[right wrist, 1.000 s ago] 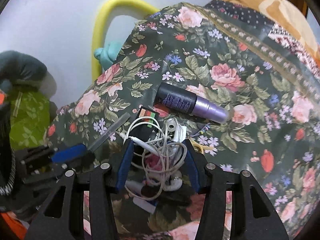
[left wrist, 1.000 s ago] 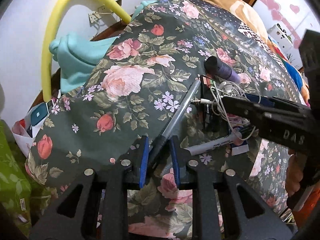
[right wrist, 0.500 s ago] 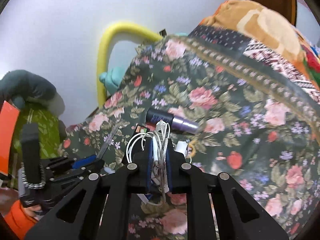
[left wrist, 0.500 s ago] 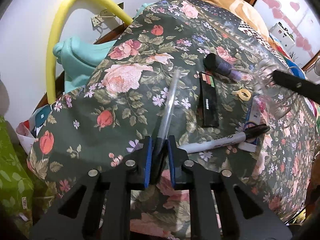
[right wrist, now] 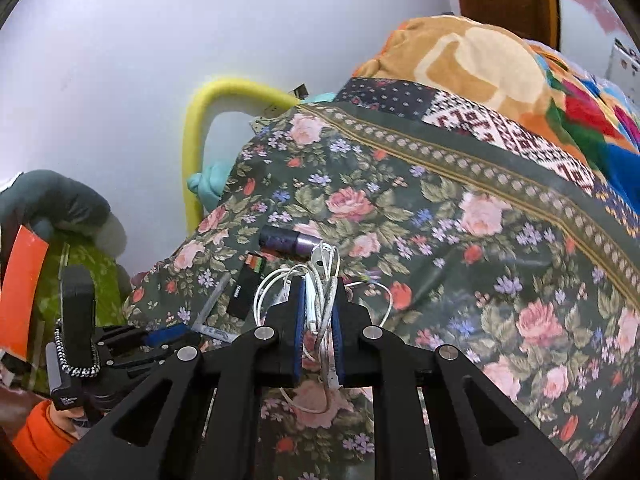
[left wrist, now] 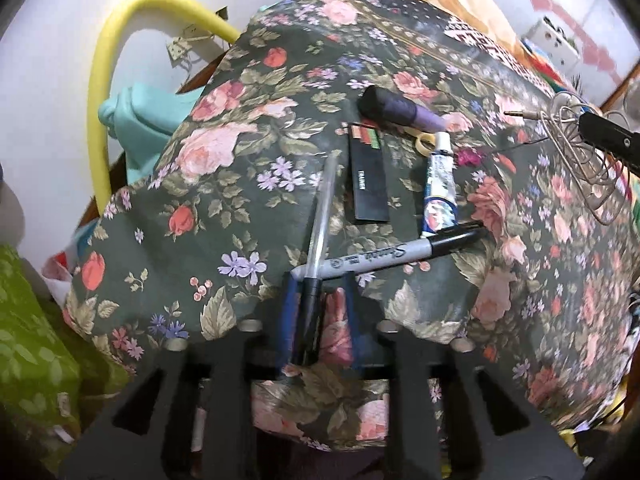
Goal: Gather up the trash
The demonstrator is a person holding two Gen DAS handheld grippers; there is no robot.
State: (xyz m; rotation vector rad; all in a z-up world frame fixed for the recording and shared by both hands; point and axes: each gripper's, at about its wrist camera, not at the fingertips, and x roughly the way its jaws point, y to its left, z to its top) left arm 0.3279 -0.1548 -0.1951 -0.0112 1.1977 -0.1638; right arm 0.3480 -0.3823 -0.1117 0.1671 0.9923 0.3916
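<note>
Left wrist view looks down on a floral bedspread (left wrist: 224, 208) that covers most of the scene, with a yellow foam tube (left wrist: 120, 40) arching against the white wall behind it and a teal cloth (left wrist: 148, 112) bunched beside the tube. Spread over the bedspread near the middle lie the small things: a black card (left wrist: 370, 184), a purple bottle (left wrist: 400, 110) beyond it, a crumpled tube (left wrist: 440, 188) just to the card's right, a black marker (left wrist: 392, 256) lying crosswise, and a clear pen (left wrist: 320, 216) whose lower end crosses the marker's grey end. The left gripper (left wrist: 318, 300) points down at the pen; its jaws are opening, and the pen's dark tip sits between them against the left blue pad, the other pad standing clear of it. Right wrist view shows the right gripper (right wrist: 318, 320) above the bedspread with its jaws nearly together, clamped on a tangle of white earphone cable (right wrist: 320, 280), loops of which hang out on both sides.
</note>
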